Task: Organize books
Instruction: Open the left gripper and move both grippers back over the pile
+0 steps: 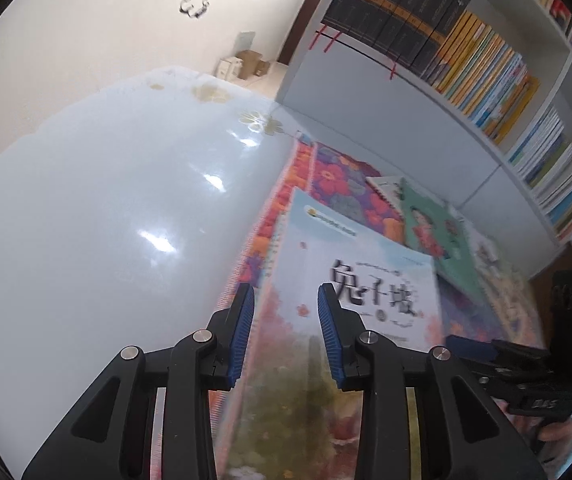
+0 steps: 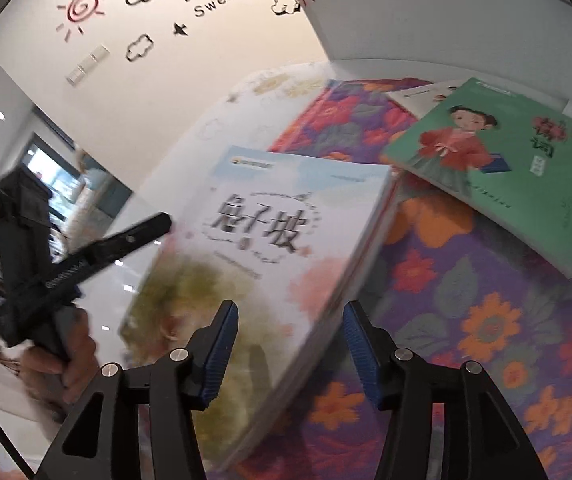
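The pale-blue book (image 2: 286, 216) is found across the left border of the floral cloth (image 2: 466, 320), with part of it out over the bare white surface (image 1: 106, 220) left of that cloth. Its near end seems raised a little, though blur leaves this uncertain.

Left of the cloth, the left tongs (image 1: 285, 290) are drawn in to nearly their narrowest. The cover is seen between the pads, but whether anything is pinched cannot be told. On the cloth's left border, the right tongs (image 2: 290, 305) are spread fairly wide about the book's near right edge, and no pad is seen pressing on it, so nothing is held there. Further right on the cloth, a green book (image 2: 506, 168) is laid on other books, and a bookshelf (image 1: 486, 80) stands beyond the cloth.

A release by the right side is judged to be in hand. The book should be kept steady from the left (a thick paperback sags when held by one edge). The right tongs should be drawn well clear of the page edge before any lift is attempted.
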A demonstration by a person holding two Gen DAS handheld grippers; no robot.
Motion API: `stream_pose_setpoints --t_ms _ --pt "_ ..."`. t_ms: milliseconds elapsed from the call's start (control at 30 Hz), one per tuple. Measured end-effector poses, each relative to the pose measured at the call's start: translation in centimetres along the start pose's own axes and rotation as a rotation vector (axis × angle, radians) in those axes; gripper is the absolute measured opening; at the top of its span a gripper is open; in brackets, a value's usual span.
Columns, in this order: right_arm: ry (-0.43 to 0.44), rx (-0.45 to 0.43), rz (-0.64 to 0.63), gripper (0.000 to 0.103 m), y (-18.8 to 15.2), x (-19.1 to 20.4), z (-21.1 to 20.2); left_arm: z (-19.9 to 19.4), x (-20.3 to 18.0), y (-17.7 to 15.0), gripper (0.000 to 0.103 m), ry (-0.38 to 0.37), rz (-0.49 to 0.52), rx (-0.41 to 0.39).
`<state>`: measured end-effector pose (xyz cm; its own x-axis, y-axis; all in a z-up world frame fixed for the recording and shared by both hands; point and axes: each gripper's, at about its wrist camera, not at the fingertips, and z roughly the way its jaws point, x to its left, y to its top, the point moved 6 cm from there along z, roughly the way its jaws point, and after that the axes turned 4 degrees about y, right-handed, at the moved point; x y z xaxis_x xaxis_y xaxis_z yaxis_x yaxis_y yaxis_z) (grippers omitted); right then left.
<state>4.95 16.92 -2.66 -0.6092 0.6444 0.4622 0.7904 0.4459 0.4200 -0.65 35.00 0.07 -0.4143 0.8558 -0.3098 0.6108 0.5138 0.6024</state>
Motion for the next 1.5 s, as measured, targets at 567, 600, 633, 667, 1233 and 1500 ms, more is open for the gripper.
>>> stream_pose_setpoints --t_ms 567,600,633,667,1233,1500 --pt "0.006 -0.001 0.182 0.053 -5.6 -5.9 -5.9 -1.0 0.6 0.4 0.031 0.032 0.000 -0.049" --pt "0.003 -0.017 0.199 0.053 -6.2 -6.5 -7.1 -0.9 0.3 0.4 0.031 0.028 0.002 -0.048" --pt "-0.003 -0.047 0.227 0.053 -7.0 -7.4 -9.2 -1.0 -0.1 0.4 0.031 0.032 0.002 -0.047" --pt "-0.006 -0.068 0.245 0.053 -7.4 -8.1 -10.5 -1.1 -0.6 0.3 0.031 0.042 0.003 -0.041" --pt "-0.030 -0.408 0.396 0.053 -11.7 -21.2 -31.3 -4.0 -23.7 -2.9 0.033 -0.113 0.235 -0.041" --pt "-0.024 -0.428 0.418 0.053 -10.3 -27.4 -32.5 0.9 -32.8 -6.4 0.033 -0.070 0.263 -0.038"
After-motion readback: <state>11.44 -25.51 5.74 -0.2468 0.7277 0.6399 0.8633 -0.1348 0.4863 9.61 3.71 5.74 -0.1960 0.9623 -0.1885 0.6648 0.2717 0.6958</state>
